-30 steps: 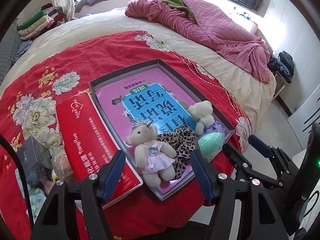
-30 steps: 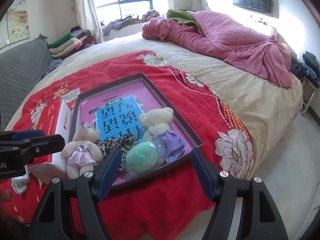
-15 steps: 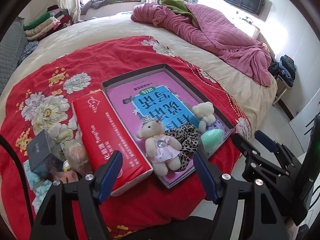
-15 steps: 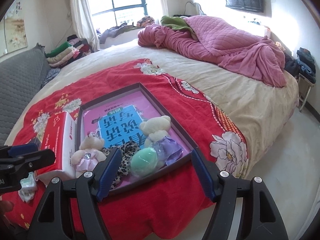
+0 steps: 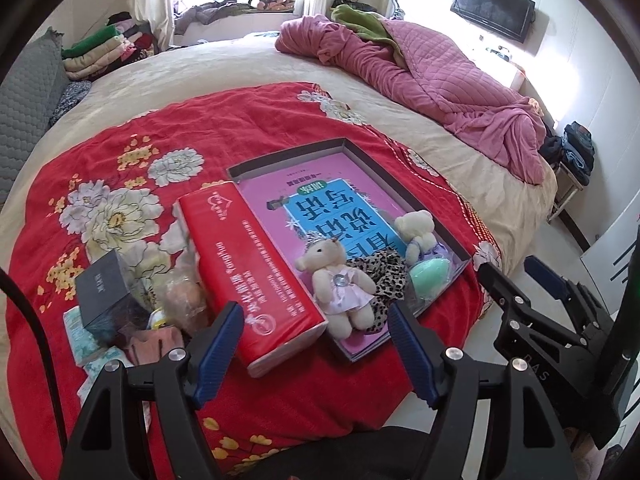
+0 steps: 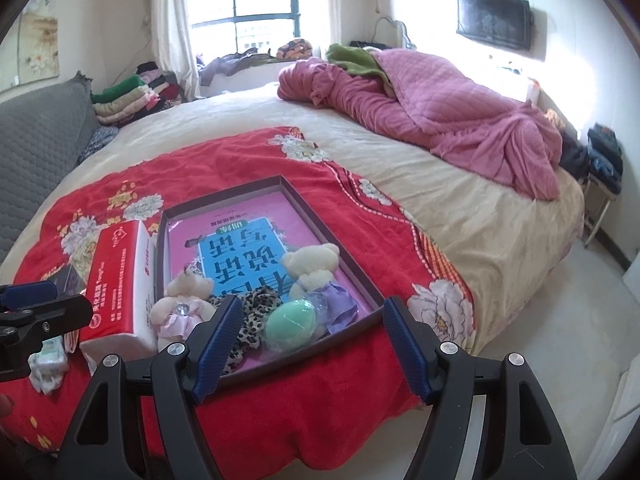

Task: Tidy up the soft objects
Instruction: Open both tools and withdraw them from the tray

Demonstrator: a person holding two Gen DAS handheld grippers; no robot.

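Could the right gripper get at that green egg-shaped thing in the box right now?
Probably yes. The right gripper is open, with the green egg straight ahead near the box's front wall. Only that low wall and the leopard-print cloth beside it crowd the way.

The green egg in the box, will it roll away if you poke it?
Probably a little. The green egg is rounded and smooth, so it may wobble, but the leopard cloth, the bear and the box wall hem it in. It looks light.

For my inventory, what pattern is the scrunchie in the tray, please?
Leopard print scrunchie, clearest in the left wrist view.
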